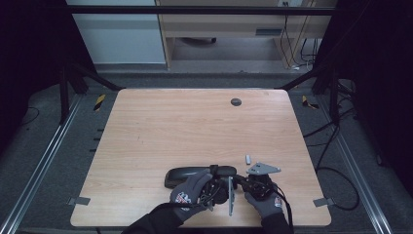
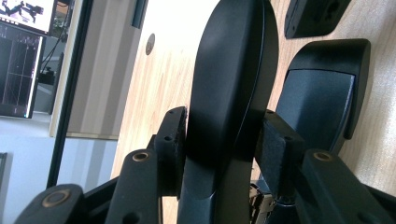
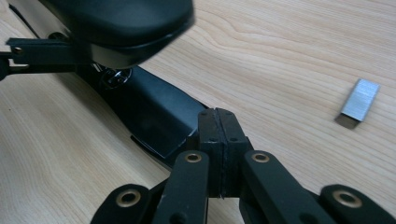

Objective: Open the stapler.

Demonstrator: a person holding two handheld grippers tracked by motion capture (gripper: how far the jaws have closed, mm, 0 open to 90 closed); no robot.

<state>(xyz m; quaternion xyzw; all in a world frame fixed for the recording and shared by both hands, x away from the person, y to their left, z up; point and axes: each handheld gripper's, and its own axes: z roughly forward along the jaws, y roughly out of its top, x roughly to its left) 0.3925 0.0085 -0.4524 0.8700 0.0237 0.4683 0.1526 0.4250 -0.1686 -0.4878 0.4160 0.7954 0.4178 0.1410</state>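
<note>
Near the bench's [image 1: 146, 126] front edge, the left gripper [image 2: 219, 154] has its jaws clamped on the raised black top arm of a stapler [image 1: 195, 174], pads pressing either flank. The stapler's long axis runs along that front edge. Just to its right, the right gripper [image 3: 218, 140] has its jaws pressed together on nothing, tips at the end of the stapler's open base. Farther right lies a strip of staples [image 3: 358, 102], apart from both; the right gripper is the nearer.
</note>
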